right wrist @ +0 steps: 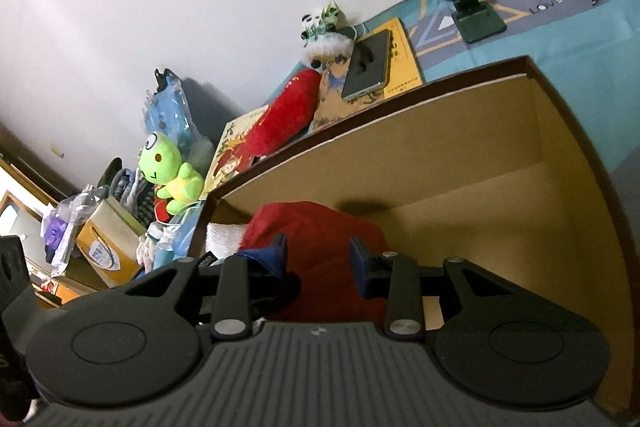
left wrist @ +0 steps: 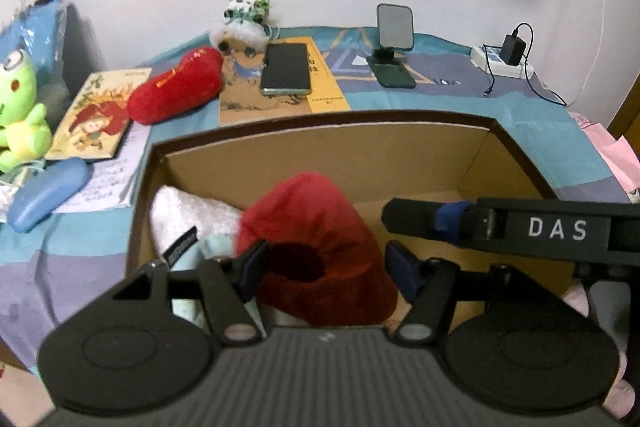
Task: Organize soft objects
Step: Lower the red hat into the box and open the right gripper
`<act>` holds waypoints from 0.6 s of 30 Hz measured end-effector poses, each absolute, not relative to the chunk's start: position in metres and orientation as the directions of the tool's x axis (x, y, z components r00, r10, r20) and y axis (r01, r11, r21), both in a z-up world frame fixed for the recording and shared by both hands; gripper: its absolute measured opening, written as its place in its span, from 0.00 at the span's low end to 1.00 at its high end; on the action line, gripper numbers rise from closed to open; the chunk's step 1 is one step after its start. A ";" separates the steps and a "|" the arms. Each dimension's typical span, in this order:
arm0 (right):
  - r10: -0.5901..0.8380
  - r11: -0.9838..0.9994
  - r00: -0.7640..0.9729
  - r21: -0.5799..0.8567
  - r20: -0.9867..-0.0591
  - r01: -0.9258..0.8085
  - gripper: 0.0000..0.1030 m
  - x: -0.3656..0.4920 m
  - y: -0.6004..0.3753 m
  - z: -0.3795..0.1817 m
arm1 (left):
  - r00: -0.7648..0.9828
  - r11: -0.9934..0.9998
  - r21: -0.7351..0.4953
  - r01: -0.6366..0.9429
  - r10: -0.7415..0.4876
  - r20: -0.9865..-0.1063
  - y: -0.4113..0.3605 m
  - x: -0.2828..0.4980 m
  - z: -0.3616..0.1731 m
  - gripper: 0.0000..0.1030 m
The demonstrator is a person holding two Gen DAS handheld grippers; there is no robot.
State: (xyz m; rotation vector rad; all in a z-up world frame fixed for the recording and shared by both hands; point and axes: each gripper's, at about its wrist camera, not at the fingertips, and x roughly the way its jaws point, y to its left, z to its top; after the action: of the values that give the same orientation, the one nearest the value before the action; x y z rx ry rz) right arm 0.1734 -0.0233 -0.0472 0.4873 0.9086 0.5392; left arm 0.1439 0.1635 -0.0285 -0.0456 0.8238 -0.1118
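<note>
An open cardboard box (left wrist: 360, 151) (right wrist: 440, 155) stands on the blue cloth. A red soft cushion (left wrist: 316, 223) (right wrist: 320, 223) lies inside it, next to a white fluffy item (left wrist: 180, 211). My left gripper (left wrist: 330, 269) is open, its pads standing on either side of the red cushion without squeezing it. My right gripper (right wrist: 318, 255) hovers over the same cushion with a narrow gap between its pads and nothing clamped. One right finger (left wrist: 480, 223) shows beside the cushion. Outside the box sit a red plush (left wrist: 176, 87), a green frog plush (left wrist: 20, 107) and a panda plush (left wrist: 242, 23).
Behind the box lie a phone (left wrist: 286, 69) on books, a phone stand (left wrist: 394, 43) and a power strip with a charger (left wrist: 504, 59). A picture book (left wrist: 96, 115) and a blue case (left wrist: 48, 195) lie left of the box. The box's right half holds nothing.
</note>
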 end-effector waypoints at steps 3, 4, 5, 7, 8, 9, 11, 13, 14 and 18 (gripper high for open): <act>0.635 0.754 0.506 0.610 -0.583 -0.244 0.17 0.166 -0.029 -0.042 | 0.686 0.996 -0.056 0.065 -0.086 -0.722 0.159 0.135 -0.020 0.66; 0.641 0.750 0.505 0.612 -0.579 -0.250 0.17 0.164 -0.031 -0.041 | 0.690 0.997 -0.049 0.055 -0.073 -0.720 0.158 0.132 -0.017 0.66; 0.647 0.746 0.503 0.614 -0.574 -0.258 0.17 0.161 -0.033 -0.039 | 0.695 0.998 -0.042 0.045 -0.062 -0.716 0.156 0.128 -0.014 0.66; 0.664 0.732 0.499 0.622 -0.557 -0.279 0.17 0.154 -0.038 -0.035 | 0.703 0.999 -0.020 0.025 -0.032 -0.710 0.152 0.120 -0.008 0.67; 0.673 0.725 0.495 0.625 -0.550 -0.290 0.17 0.151 -0.041 -0.033 | 0.707 1.000 -0.007 0.014 -0.015 -0.707 0.150 0.116 -0.006 0.67; 0.680 0.719 0.492 0.628 -0.544 -0.299 0.17 0.148 -0.043 -0.031 | 0.710 1.000 0.005 0.002 0.002 -0.704 0.147 0.111 -0.003 0.67; 0.696 0.705 0.484 0.632 -0.531 -0.320 0.17 0.141 -0.050 -0.026 | 0.713 1.000 0.015 -0.015 0.021 -0.700 0.141 0.101 0.001 0.67; 0.709 0.693 0.476 0.636 -0.520 -0.338 0.17 0.134 -0.057 -0.022 | 0.717 0.999 0.030 -0.032 0.044 -0.696 0.135 0.092 0.006 0.67; 0.715 0.688 0.472 0.638 -0.515 -0.346 0.17 0.131 -0.060 -0.020 | 0.721 0.998 0.040 -0.039 0.056 -0.691 0.132 0.086 0.009 0.68; 0.735 0.670 0.451 0.642 -0.506 -0.373 0.17 0.115 -0.075 -0.017 | 0.728 0.996 0.057 -0.064 0.086 -0.680 0.118 0.060 0.015 0.74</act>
State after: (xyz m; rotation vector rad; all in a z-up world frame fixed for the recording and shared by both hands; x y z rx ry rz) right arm 0.1146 -0.0750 -0.0165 0.4808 0.8536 0.7179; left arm 0.0597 0.1175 0.0149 0.0298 0.7508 0.0826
